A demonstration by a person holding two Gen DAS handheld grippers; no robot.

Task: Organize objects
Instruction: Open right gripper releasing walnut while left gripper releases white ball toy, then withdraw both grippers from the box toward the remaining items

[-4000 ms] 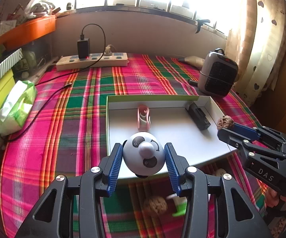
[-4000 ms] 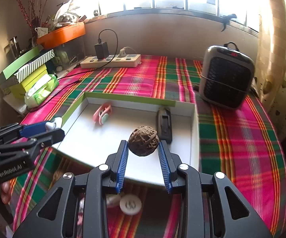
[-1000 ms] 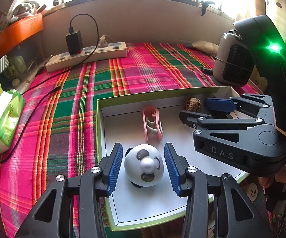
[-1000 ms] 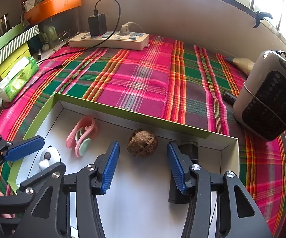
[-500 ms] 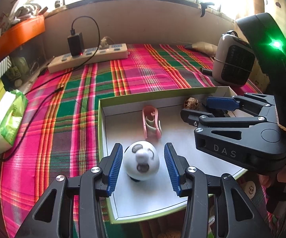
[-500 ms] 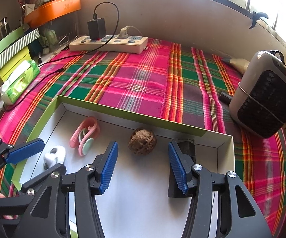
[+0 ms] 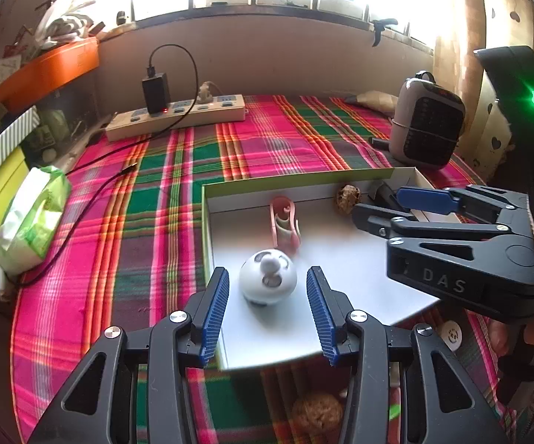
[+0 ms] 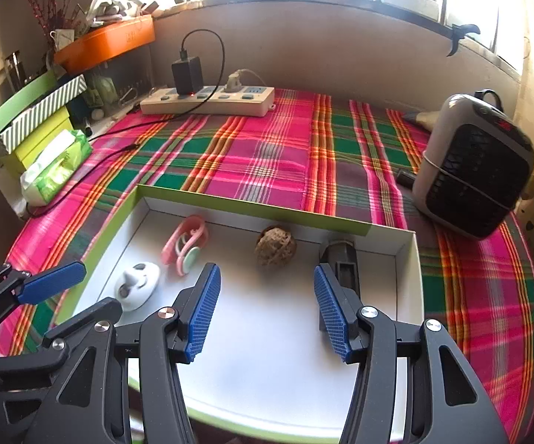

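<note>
**Loose round things in an overhanging tray**

Both grippers stand with fingers spread wide and nothing between them. The left gripper (image 7: pixel 267 309) frames the panda ball (image 7: pixel 268 276), which sits free on the floor of the tray (image 8: pixel 252 205) at about 9 o'clock in the right wrist view, clear of both pads. The right gripper (image 8: pixel 267 309) points toward the walnut (image 8: pixel 275 246), which rests against the far wall at 12 o'clock, with the pink clip (image 8: pixel 185 246) at 10 o'clock and a black block (image 8: pixel 341 259) at 2 o'clock.

Risks, as I judge them:

- The ball is round and looks blurred, so it may be rolling; a brush from a pad on the way out could send it toward the clip or the near edge
- The tray's near edge appears to overhang the table, and a downward press there could tip it and spill everything
- A second walnut (image 7: pixel 316 412) and a small white disc (image 7: pixel 452 333) lie on the plaid cloth (image 7: pixel 148 222) below the tray; reaching for them under the rim could knock it upward
- The two grippers sit close together over the tray and might collide
</note>
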